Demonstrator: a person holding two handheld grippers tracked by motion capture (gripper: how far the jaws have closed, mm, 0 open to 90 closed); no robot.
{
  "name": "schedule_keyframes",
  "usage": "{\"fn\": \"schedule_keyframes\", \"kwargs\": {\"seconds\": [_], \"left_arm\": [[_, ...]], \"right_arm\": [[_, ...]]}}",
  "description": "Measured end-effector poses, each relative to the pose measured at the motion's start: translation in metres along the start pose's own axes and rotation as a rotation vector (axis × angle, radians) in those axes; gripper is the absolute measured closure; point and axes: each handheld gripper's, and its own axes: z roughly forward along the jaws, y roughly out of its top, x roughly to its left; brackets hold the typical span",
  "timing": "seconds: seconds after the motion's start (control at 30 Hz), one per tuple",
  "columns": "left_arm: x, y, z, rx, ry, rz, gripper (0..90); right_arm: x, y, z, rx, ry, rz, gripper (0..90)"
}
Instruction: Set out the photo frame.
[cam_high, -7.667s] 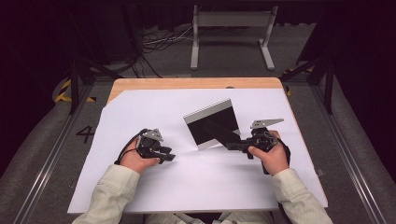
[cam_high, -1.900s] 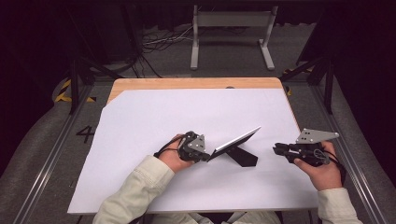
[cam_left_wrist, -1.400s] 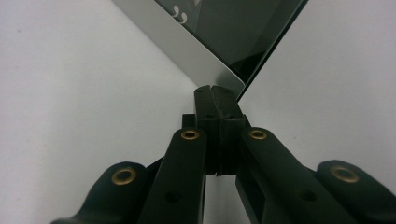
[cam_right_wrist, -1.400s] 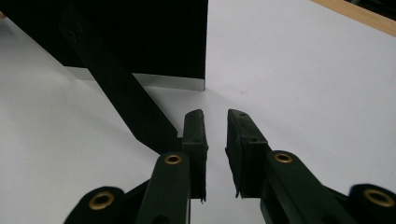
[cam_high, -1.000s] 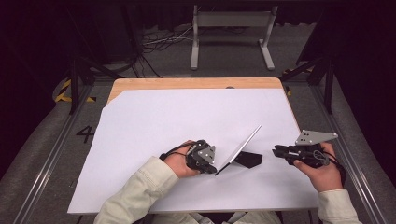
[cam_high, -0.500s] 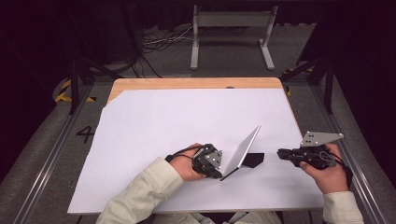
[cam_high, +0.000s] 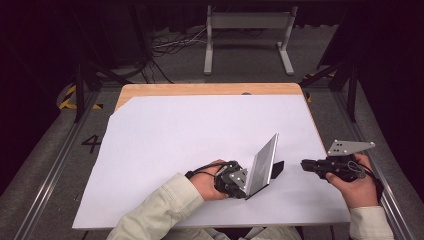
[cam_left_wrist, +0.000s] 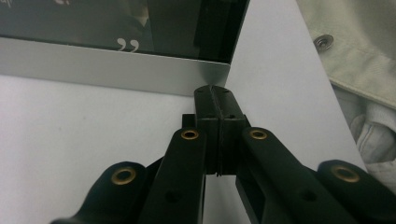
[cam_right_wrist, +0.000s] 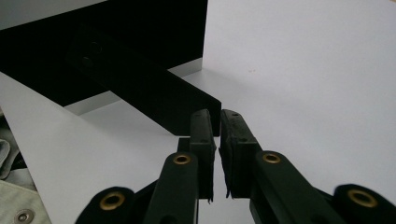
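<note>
Quotation marks, white on dark, show on the picture frame (cam_left_wrist: 116, 42) in the left gripper view. Left tongs (cam_high: 245, 187) pinch the frame's silver edge at the desk's (cam_high: 165, 145) near middle. Right tongs (cam_high: 306, 165), nearly closed and holding nothing, face the frame's black back stand (cam_right_wrist: 154, 93).

Silver-edged picture frame (cam_high: 262, 166) (black back), white table (cam_high: 165, 135).

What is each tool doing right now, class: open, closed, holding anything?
Left tool: closed on the picture frame corner.
Right tool: nearly closed, holding nothing, near the frame's black stand.
</note>
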Motion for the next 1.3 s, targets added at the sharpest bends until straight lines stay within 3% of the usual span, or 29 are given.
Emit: {"fn": "schedule_keyframes", "kwargs": {"seconds": [0.33,0.4,0.47,0.63,1.3], "left_arm": [[-0.005,0.011,0.012,-0.043,0.012,-0.007,90.0],[-0.005,0.011,0.013,-0.056,0.014,-0.009,90.0],[-0.005,0.012,0.015,-0.069,0.013,-0.015,90.0],[-0.007,0.016,0.019,-0.085,0.021,-0.017,90.0],[-0.011,0.030,0.035,-0.141,0.064,-0.031,90.0]], "right_arm": [[-0.001,0.000,-0.003,-0.004,0.009,0.024,84.8],[0.000,0.000,-0.005,-0.004,0.014,0.045,83.4],[0.000,0.000,-0.007,-0.021,0.034,0.107,81.0],[0.003,0.002,-0.011,-0.021,0.047,0.148,79.2],[0.007,0.006,-0.017,-0.039,0.030,0.159,75.6]]}}
